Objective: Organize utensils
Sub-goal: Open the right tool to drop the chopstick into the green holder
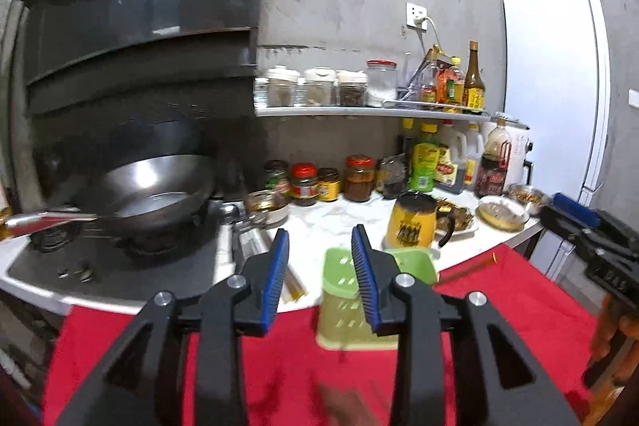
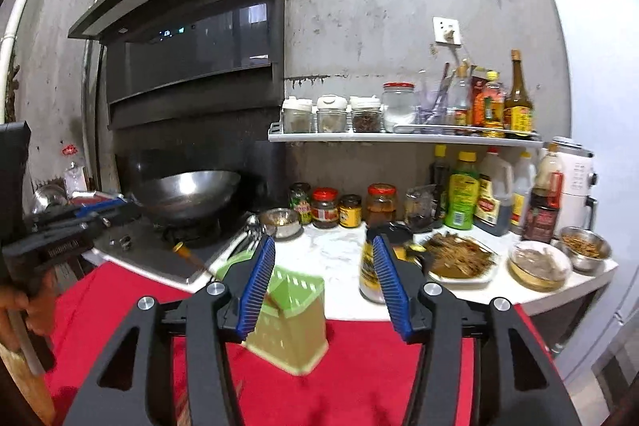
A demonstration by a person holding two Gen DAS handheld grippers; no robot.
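Plainly, my left claw (image 1: 319, 246) and right claw (image 2: 323, 250) stood part-open, gripping nothing, above the green utensil holder (image 1: 343, 290).

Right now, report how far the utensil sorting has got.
Done: nothing visible; no utensil shows in the green utensil holder on the red cloth. In hand: nothing; the left gripper and right gripper are open and empty. Left: spoons and chopsticks lie on the counter.
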